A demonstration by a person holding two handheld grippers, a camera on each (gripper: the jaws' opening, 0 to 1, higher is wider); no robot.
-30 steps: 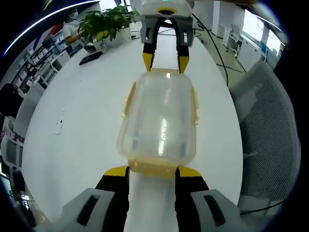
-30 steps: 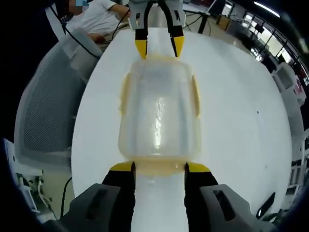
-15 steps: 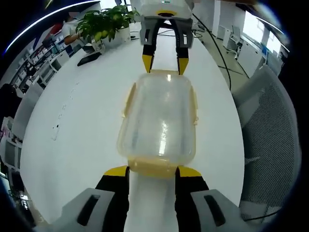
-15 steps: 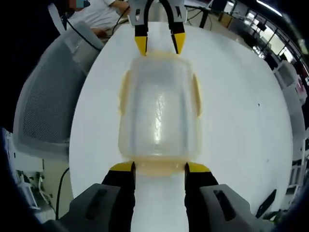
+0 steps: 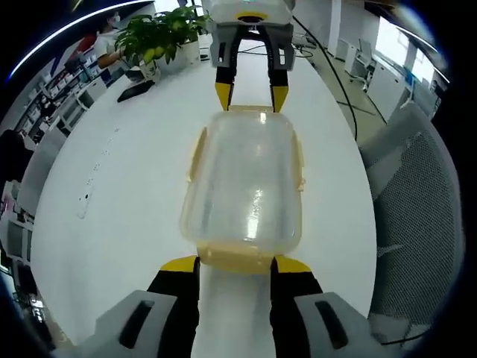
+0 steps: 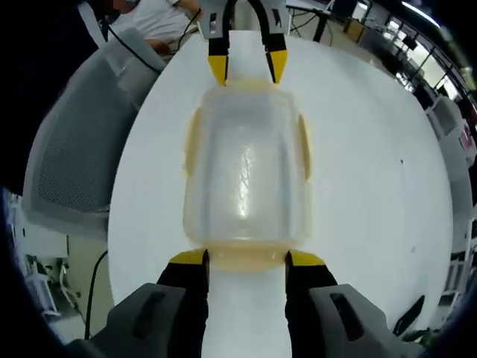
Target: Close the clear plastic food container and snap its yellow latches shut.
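The clear plastic container (image 5: 244, 186) lies lengthwise on the white table with its lid on. Yellow latches (image 5: 197, 153) run along its long sides and its two short ends. My left gripper (image 5: 237, 262) is open, its yellow fingertips (image 5: 179, 265) set against the near end latch. At the far end, my right gripper (image 5: 251, 93) is open with its tips at that end latch. In the right gripper view the container (image 6: 246, 171) sits between my right gripper (image 6: 246, 259), open at the near end latch, and my left gripper (image 6: 246, 68) at the far end.
The round white table (image 5: 112, 194) carries a potted plant (image 5: 160, 33) and a dark flat object (image 5: 139, 89) at its far side. Grey mesh chairs (image 5: 417, 224) (image 6: 74, 171) stand close to the table's edge. A person (image 6: 160, 19) sits beyond the table.
Both views have shifted slightly against the room. The container stays in the same place between the two grippers, and the jaws have not moved.
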